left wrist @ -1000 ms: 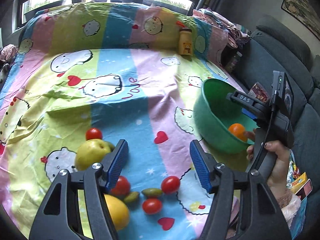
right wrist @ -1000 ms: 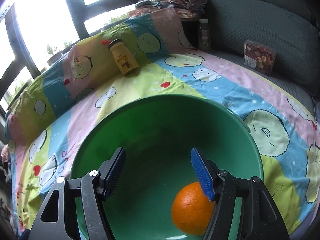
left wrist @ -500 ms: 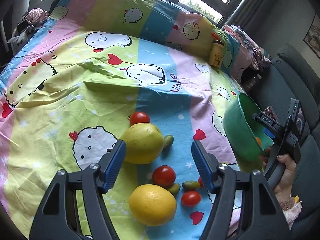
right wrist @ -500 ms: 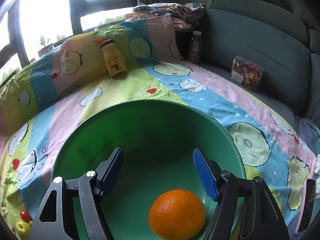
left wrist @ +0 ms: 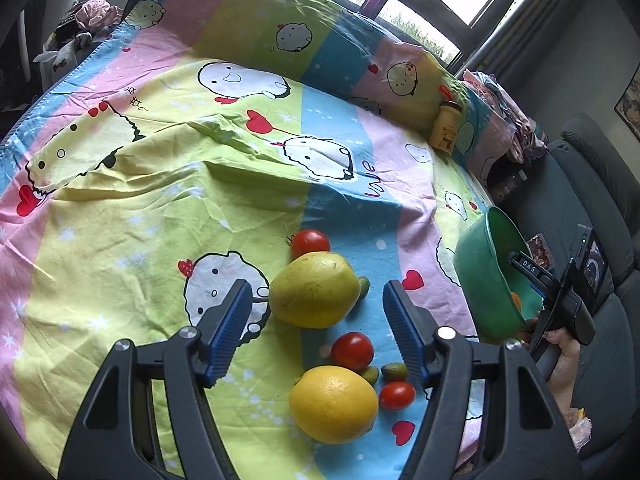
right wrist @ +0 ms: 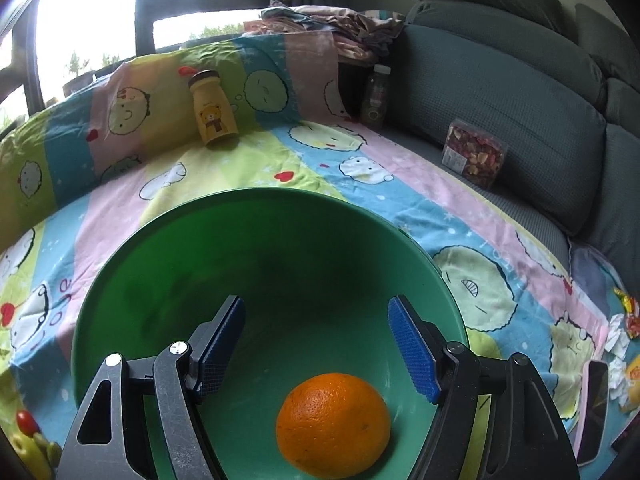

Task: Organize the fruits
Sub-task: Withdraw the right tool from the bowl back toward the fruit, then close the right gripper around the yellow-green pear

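The green bowl [right wrist: 256, 264] is taken as the landmark. 1 orange [right wrist: 333, 426] is seated on its floor, round, with no long axis to be read. The right gripper [right wrist: 316, 344] is held over the bowl, jaws opening and wide apart, nothing gripped. Left of the bowl, the pear [left wrist: 314, 290] is laid with its long axis crosswise. The left gripper [left wrist: 318, 330] is held just before it, jaws wide, empty.
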`<state>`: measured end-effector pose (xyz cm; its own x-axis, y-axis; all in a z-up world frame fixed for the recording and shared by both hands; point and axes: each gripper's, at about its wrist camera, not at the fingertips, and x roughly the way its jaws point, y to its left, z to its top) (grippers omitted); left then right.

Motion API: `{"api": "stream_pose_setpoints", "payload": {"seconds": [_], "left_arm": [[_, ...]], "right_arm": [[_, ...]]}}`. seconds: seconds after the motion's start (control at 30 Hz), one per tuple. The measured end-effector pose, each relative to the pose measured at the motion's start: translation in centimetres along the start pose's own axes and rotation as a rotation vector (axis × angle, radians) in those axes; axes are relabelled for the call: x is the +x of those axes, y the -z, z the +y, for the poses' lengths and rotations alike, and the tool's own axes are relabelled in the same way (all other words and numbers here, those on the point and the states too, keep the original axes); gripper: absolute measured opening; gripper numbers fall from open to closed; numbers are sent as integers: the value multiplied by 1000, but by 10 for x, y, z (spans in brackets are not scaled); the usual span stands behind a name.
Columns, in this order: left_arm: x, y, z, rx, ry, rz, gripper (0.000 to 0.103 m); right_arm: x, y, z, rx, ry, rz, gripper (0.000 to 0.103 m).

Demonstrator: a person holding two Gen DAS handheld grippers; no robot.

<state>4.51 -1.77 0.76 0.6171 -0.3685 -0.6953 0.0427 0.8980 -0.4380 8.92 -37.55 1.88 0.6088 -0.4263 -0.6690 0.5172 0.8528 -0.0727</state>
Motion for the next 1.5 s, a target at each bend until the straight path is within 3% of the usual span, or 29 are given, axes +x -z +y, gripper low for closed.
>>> {"api": "stream_pose_setpoints", "payload": {"seconds": [0.33,0.5,0.63,0.73,0.87,1.0,1.13,1.3,1.5], "left_arm": [[-3,0,5,-12,-7,8,68],[-3,-1,8,-21,-10,11,68],[-3,-2,10,-25,-21,7,69],[0,-3,11,-29,-29,10,69],[4,-5,12,-35,-36,10,71],[8,-6,13,-34,-33,11,76],[19,-9,15,-40,-11,44,77],[30,-6,10,-34,-13,71,77],[39,-3,10,-31,-27,95,78]], "right_arm": [[-14,16,-7,-9,-27,95,74],[-22,16,1,-40,-45,86,74],[-45,12,7,-56,-72,19,76],[-67,11,17,-72,-186,-26,78],[-83,13,43,-85,-468,6,79],[-85,21,80,-98,-748,165,79],[-87,27,132,-189,-917,326,79],[-75,44,187,-304,-933,431,79],[-56,57,190,-292,-944,485,76]]}}
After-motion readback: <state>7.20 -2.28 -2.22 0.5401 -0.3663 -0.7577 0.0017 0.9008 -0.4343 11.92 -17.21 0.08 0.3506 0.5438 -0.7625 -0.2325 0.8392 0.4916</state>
